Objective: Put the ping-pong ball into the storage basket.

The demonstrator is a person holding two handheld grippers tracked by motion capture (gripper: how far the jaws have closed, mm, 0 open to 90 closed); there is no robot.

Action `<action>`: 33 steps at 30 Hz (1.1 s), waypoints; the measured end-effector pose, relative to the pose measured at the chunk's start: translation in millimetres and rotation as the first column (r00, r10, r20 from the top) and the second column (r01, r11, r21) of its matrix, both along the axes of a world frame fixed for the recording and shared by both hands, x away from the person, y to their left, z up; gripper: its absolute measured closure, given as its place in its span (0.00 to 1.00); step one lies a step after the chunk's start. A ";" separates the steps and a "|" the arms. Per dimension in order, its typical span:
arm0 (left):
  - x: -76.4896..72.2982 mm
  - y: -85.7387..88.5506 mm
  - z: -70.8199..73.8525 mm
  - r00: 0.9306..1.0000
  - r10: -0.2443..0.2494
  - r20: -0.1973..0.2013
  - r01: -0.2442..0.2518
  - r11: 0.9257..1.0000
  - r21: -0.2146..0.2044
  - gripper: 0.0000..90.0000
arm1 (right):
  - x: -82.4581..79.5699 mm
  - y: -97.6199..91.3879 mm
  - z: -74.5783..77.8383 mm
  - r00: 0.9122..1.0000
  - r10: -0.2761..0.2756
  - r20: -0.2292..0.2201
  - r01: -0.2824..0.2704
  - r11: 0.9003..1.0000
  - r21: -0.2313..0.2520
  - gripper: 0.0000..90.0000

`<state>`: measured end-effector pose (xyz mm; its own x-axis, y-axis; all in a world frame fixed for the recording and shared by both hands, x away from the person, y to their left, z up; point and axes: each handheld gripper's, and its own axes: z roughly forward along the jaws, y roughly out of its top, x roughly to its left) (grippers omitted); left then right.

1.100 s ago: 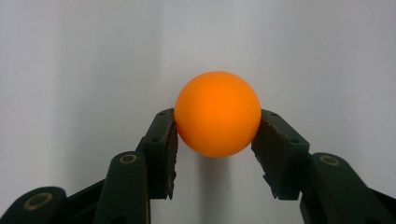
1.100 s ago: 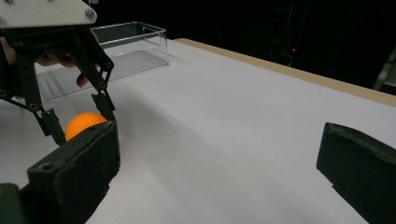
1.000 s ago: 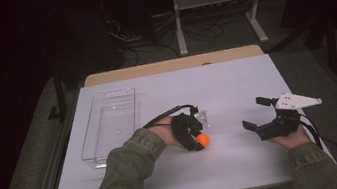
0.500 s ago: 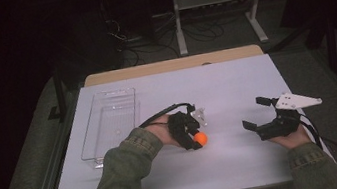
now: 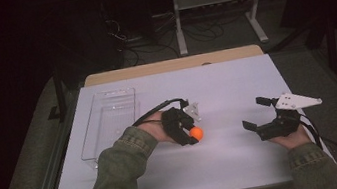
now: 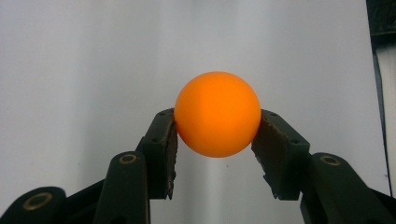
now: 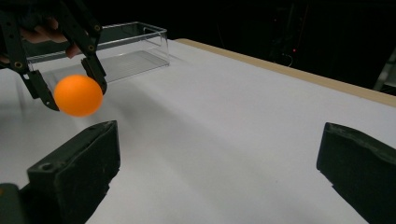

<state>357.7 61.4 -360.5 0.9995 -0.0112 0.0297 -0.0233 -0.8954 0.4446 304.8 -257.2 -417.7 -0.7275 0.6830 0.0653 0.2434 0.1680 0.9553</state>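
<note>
Right gripper: own two black jaws rise from bottom, wide apart, nothing btwn them but bare white table. Upper left: other hand's gripper, jaws pointing down, clamped on both sides of an orange ball; ball sits clear above the tabletop, faint shadow under it. Fingers visible behind that gripper. Beyond: clear plastic bin on table, open top. Table's far edge wood-coloured; background dark.

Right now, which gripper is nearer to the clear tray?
Left. The left gripper, holding the ball, sits just right of the tray; the right gripper is far across the table.
</note>
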 end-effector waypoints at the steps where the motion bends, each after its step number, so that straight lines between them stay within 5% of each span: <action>1: 0.0 0.0 0.0 1.000 0.000 0.000 0.000 1.000 0.000 0.56 | -0.1 0.1 0.1 1.000 -0.001 -0.001 0.001 1.000 0.000 0.00; 33: -0.5 38.4 36.0 0.996 0.071 0.057 -0.069 0.997 -0.031 0.57 | 0.5 1.5 -0.6 1.000 -0.005 -0.004 0.005 1.000 -0.010 0.00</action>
